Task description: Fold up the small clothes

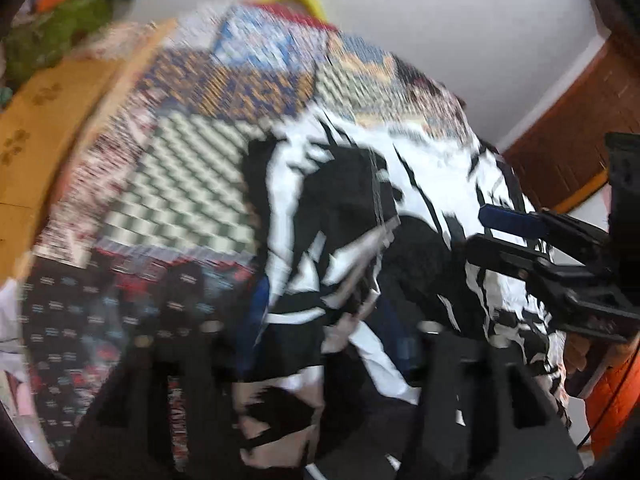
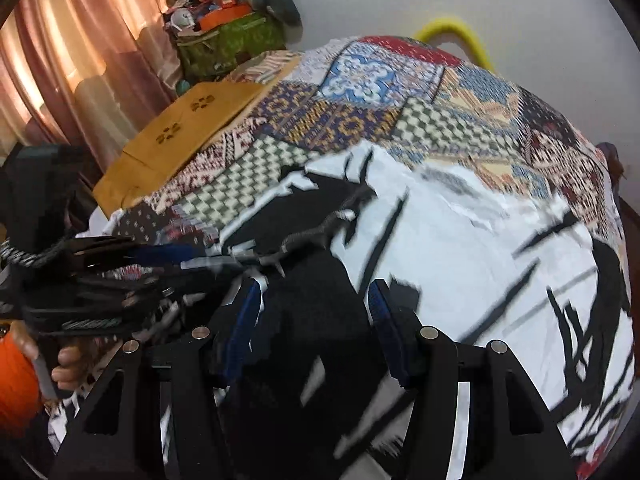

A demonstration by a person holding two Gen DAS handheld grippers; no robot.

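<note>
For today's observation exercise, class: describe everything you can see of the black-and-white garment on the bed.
The black-and-white garment looks like thin, soft fabric, white with jagged black streaks and large black patches. It lies crumpled, not yet neatly folded, on the patchwork bedspread. A black part of it sits between the right gripper fingers; blur hides whether they press it. The left gripper reaches its left edge.

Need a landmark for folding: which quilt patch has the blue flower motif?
The blue-and-white patch near the far edge, beside the red patch; others are checked or geometric.
</note>
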